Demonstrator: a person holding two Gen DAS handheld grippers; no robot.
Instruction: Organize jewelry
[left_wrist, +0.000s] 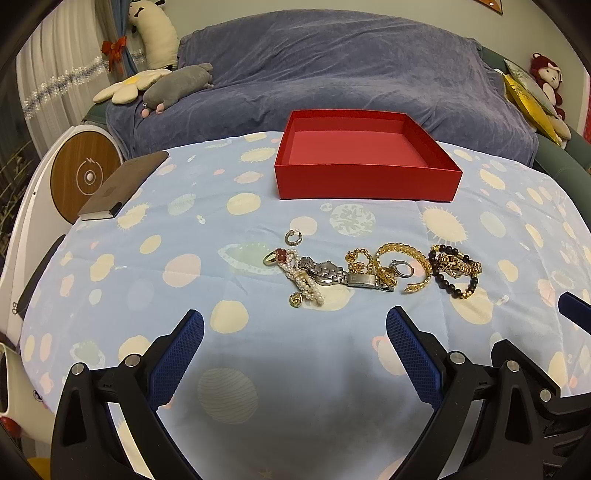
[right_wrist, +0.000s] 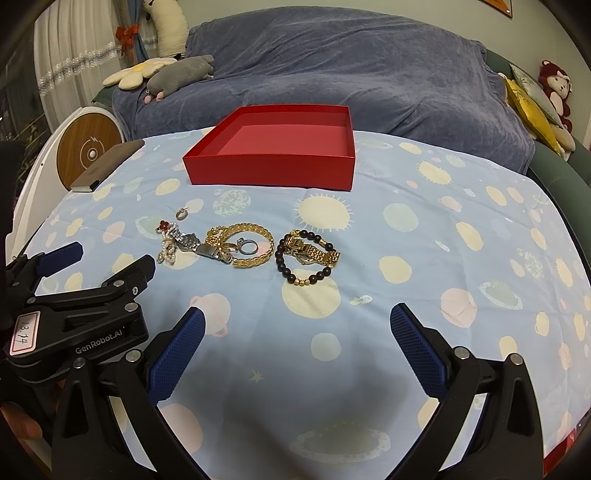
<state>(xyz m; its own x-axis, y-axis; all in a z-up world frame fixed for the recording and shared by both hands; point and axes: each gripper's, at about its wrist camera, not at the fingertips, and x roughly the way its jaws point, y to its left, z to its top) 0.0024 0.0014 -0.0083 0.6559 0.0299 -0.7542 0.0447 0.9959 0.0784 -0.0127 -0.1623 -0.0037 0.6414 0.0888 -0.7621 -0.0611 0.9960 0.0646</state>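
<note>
Beyond both spread tools (left_wrist: 294, 345) (right_wrist: 297, 345) lies jewelry (left_wrist: 369, 269), untouched.

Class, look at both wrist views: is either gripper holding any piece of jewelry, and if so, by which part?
Nothing is held. The left gripper and right gripper are both open above the patterned blue tablecloth, short of the jewelry.

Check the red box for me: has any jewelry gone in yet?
No, the red box shows only its bare floor, and the jewelry lies on the tablecloth in front.
</note>
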